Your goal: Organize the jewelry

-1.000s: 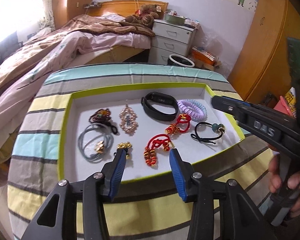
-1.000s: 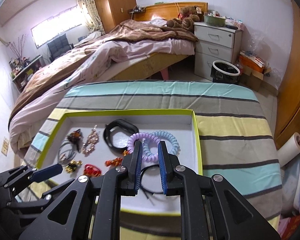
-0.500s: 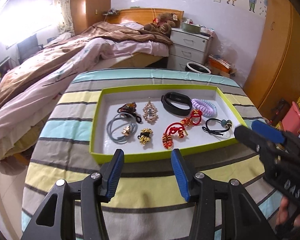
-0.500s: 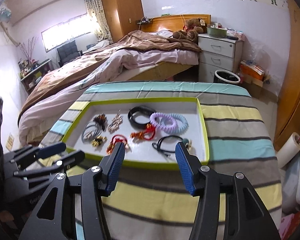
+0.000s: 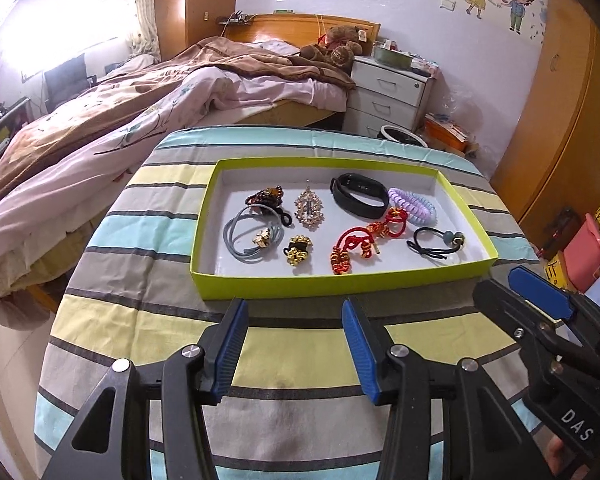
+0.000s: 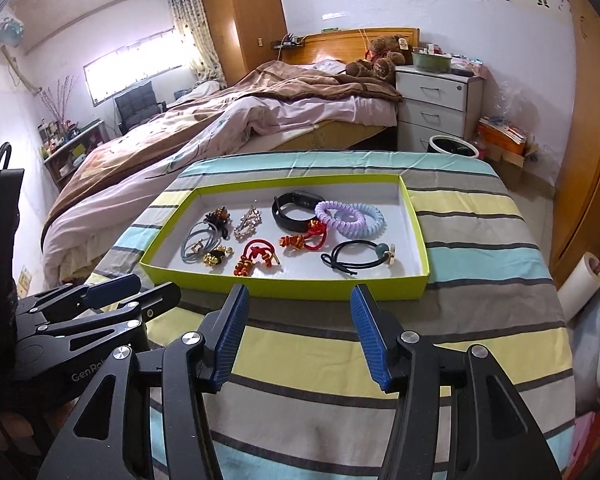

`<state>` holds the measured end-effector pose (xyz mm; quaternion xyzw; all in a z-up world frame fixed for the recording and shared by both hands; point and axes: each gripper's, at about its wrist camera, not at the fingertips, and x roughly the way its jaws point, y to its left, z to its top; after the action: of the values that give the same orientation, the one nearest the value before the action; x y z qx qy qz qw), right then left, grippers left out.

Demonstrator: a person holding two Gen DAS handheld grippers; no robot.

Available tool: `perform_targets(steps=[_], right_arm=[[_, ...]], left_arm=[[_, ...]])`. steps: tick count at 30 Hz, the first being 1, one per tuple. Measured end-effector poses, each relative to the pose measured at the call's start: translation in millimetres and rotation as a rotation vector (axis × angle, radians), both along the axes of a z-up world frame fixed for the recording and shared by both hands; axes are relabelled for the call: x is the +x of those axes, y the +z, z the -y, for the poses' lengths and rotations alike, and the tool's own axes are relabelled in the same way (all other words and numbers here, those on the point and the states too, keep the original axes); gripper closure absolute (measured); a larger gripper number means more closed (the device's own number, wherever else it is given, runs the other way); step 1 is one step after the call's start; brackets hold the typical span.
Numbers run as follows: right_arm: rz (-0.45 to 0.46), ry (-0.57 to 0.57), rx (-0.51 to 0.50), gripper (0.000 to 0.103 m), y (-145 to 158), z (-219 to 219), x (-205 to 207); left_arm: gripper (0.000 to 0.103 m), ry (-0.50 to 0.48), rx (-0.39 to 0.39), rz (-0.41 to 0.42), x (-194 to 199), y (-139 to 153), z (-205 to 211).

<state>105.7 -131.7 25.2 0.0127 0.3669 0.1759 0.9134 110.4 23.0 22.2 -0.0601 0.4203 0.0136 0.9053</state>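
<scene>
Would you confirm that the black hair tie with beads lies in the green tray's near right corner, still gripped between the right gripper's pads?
Not quite: the black hair tie with beads does lie in the green tray's near right corner, but the right gripper is open and empty, short of the tray, as the right wrist view shows.

The striped soft cloth table cover (image 5: 172, 312) looks matt with small wrinkles. The shallow green cardboard tray (image 5: 340, 280) has a smooth white paper floor. The black rubbery wristband (image 5: 356, 202) looks smooth and a bit shiny. The twisty purple plastic hair ring (image 5: 406, 204) is glossy. The sparkly gold metal brooch (image 5: 309, 210) glitters. The red knotted cord charm (image 5: 350, 250) looks woven.
</scene>
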Motion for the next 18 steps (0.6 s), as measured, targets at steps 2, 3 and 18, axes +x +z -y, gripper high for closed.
perform_targets(steps=[2,3,18], right_arm=[[0.004,-0.006,-0.008,0.05,0.1,-1.1,-0.1],[0.006,-0.006,-0.007,0.05,-0.2,-1.2,-1.7],[-0.007,-0.018,-0.006,0.05,-3.4,-1.4,-2.8]], left_arm=[[0.054,-0.001,-0.001,0.001,-1.0,0.4,0.9],[0.054,-0.003,0.001,0.002,-1.6,0.3,2.0],[0.054,-0.005,0.003,-0.003,-1.7,1.7,3.9]])
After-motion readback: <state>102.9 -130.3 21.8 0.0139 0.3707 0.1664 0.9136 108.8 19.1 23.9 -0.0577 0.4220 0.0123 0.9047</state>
